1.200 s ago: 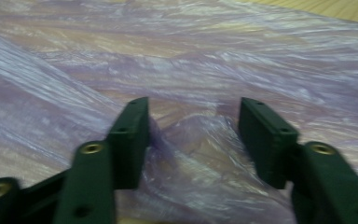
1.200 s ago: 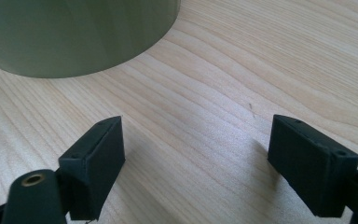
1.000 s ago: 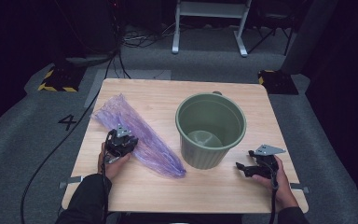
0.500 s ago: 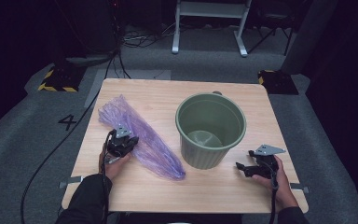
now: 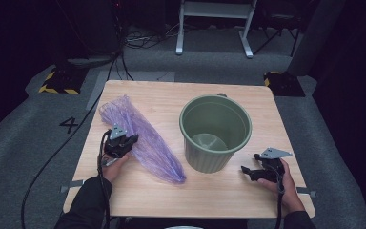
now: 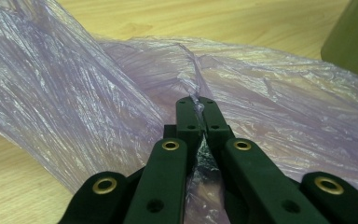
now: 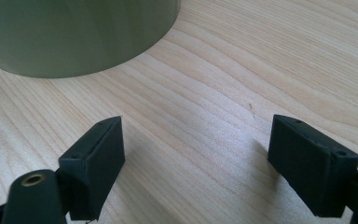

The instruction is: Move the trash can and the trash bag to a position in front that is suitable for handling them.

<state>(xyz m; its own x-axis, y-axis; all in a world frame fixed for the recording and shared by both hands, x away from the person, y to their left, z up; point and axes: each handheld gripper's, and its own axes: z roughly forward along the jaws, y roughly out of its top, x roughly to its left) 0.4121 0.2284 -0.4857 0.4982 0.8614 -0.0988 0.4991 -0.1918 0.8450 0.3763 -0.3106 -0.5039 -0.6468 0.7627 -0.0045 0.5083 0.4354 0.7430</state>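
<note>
Left gripper jaws just closed, now clenched on fold of purple plastic bag. Bag sprawled diagonal across left half of table, far end toward back left corner. Right gripper released, hovering near front right corner, beside green bucket.

this looks like a lab or recording studio: a lone wooden tabletop stands on grey carpet marked with a taped number 4, black cables trail across the dark floor, and yellow-black hazard-striped bases sit beside a white metal stand.
</note>
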